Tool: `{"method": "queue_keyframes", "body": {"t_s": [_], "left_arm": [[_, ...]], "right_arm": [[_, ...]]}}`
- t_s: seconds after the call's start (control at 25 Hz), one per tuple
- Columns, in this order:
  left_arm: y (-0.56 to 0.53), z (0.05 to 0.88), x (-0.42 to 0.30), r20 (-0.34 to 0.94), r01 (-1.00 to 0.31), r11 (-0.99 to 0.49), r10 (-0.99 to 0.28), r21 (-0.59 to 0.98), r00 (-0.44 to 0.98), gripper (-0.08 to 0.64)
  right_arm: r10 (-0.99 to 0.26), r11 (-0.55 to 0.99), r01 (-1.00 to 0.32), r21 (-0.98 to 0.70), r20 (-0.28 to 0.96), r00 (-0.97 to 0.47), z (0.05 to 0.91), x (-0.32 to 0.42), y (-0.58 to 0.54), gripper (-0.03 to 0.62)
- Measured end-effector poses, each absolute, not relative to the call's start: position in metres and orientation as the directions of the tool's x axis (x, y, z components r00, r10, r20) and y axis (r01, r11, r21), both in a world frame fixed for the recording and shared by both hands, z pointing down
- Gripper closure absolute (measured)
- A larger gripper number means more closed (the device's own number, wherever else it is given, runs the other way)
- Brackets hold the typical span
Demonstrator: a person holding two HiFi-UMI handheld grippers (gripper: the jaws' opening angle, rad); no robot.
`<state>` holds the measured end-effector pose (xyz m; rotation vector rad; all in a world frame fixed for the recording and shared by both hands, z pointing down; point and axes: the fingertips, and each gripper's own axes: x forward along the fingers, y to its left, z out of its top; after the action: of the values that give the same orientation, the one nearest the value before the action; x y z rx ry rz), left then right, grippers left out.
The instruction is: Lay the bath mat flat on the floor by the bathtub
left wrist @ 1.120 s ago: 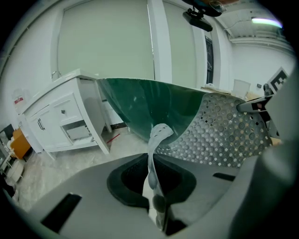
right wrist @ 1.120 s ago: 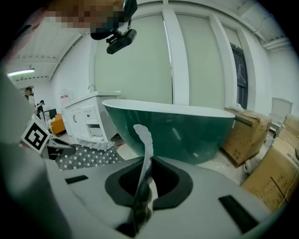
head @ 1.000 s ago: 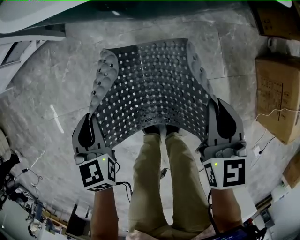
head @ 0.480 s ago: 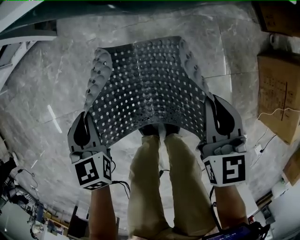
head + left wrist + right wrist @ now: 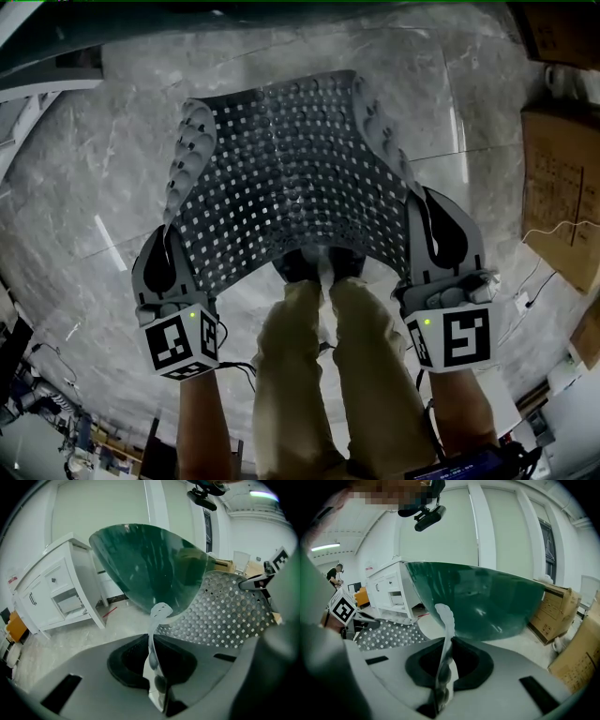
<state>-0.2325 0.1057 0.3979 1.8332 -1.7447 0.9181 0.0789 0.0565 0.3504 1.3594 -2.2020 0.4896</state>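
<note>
A grey perforated bath mat with suction cups hangs stretched between my two grippers above the marble floor. My left gripper is shut on the mat's near left corner, my right gripper on its near right corner. The mat's far edge droops toward the floor, close to the dark green bathtub. In the left gripper view the mat's edge runs upright between the jaws. In the right gripper view a mat edge is pinched the same way, with the bathtub just ahead.
Cardboard boxes stand at the right. A white cabinet stands left of the tub. The person's legs and shoes are under the mat's near edge. Cables lie on the floor at the right.
Both grippers have sunk toward the floor with the mat still held. The mat's far edge has come lower and nearer the tub.
</note>
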Motion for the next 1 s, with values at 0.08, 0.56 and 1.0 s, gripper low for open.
{"method": "queue_keyframes", "body": {"t_s": [0.08, 0.56, 1.0], "left_arm": [[0.103, 0.408, -0.235, 0.723, -0.989, -0.092, -0.691, -0.115, -0.02, 0.522], [0.097, 0.46, -0.238, 0.736, -0.992, -0.071, -0.676, -0.108, -0.032, 0.522], [0.085, 0.498, -0.242, 0.731, -0.985, -0.09, -0.681, -0.146, -0.046, 0.522]], "right_arm": [[-0.718, 0.437, -0.899, -0.039, 0.587, -0.375, 0.36, 0.079, 0.054, 0.566], [-0.71, 0.449, -0.893, -0.036, 0.592, -0.381, 0.41, 0.08, 0.043, 0.566], [-0.709, 0.463, -0.886, -0.033, 0.586, -0.393, 0.45, 0.077, 0.031, 0.566]]}}
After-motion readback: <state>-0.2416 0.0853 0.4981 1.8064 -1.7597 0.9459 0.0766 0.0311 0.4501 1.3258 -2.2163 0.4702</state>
